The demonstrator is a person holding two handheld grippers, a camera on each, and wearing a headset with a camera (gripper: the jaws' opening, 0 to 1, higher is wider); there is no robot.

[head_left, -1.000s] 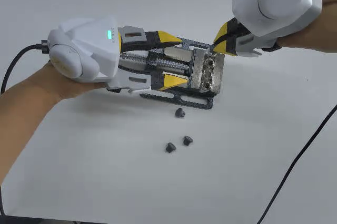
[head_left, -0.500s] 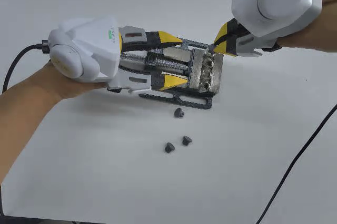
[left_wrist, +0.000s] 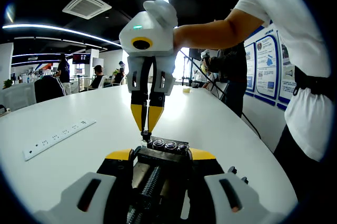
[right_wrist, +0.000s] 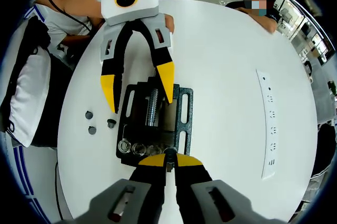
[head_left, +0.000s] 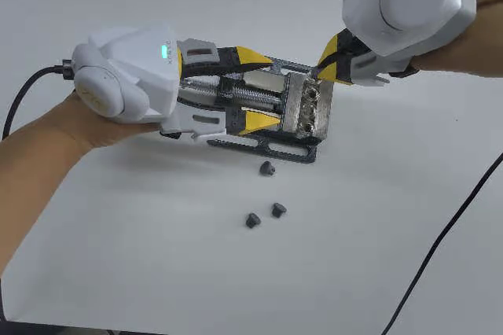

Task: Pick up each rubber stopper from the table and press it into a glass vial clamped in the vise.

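Note:
A black and metal vise (head_left: 267,107) lies on the white table and clamps three glass vials (head_left: 312,107) in a row. My left gripper (head_left: 255,89) is open, its yellow-tipped jaws spread wide on either side of the vise (left_wrist: 158,166). My right gripper (head_left: 318,73) is shut on a dark rubber stopper (left_wrist: 146,135), held just above the end vial of the row of vials (left_wrist: 166,144). In the right gripper view the stopper (right_wrist: 169,164) sits between my right gripper (right_wrist: 169,162) jaws, above the vials (right_wrist: 139,148). Three loose stoppers (head_left: 267,167) (head_left: 278,209) (head_left: 252,220) lie in front of the vise.
A black cable (head_left: 448,233) runs over the table (head_left: 157,256) at the right, and another cable (head_left: 23,95) leaves the left gripper. A white power strip (right_wrist: 272,124) lies further off. People sit at the table's far side.
My right gripper has edged slightly left with the stopper, closer over the end vial. The left gripper and the loose stoppers have stayed put.

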